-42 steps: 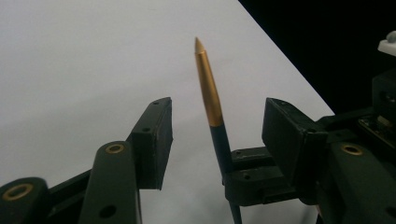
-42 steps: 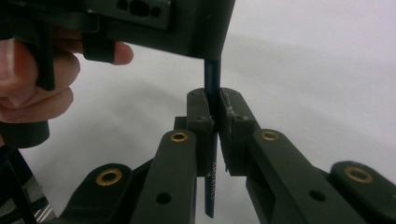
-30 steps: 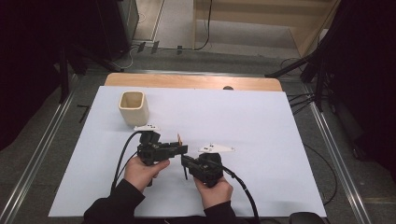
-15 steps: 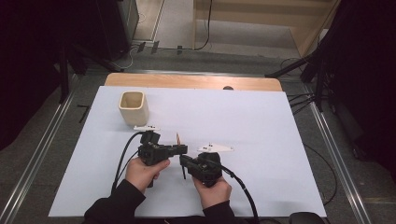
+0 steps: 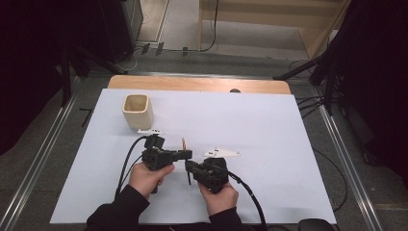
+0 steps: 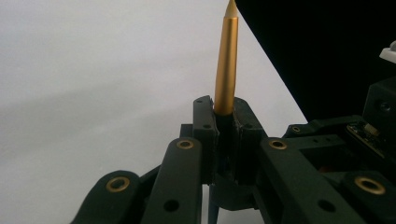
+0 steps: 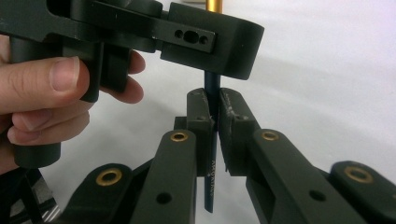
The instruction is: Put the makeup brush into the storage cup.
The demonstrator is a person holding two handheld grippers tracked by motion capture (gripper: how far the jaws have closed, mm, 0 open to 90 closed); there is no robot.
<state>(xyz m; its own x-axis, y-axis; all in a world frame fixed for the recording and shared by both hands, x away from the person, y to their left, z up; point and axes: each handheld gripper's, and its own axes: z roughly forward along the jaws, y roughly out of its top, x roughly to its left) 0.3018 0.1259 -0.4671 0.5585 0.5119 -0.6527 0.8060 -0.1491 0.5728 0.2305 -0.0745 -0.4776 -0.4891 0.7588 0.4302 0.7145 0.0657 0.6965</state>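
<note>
Clamping one pen (image 6: 226, 60) with both the left gripper (image 6: 227, 116) and the right gripper (image 7: 215, 116); risking a bent or dropped pen if pulled crookedly.

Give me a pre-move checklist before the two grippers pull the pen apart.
1. Left gripper shut on the gold cap: ok; its jaws have just been closing.
2. Right gripper shut on the dark pen barrel: ok.
3. Cap and barrel in line between the grippers: ok.
4. Cap already loose from the barrel: cannot tell.
5. Beige cup apart from the hands: ok.
6. Person's fingers away from the jaws: ok.
</note>
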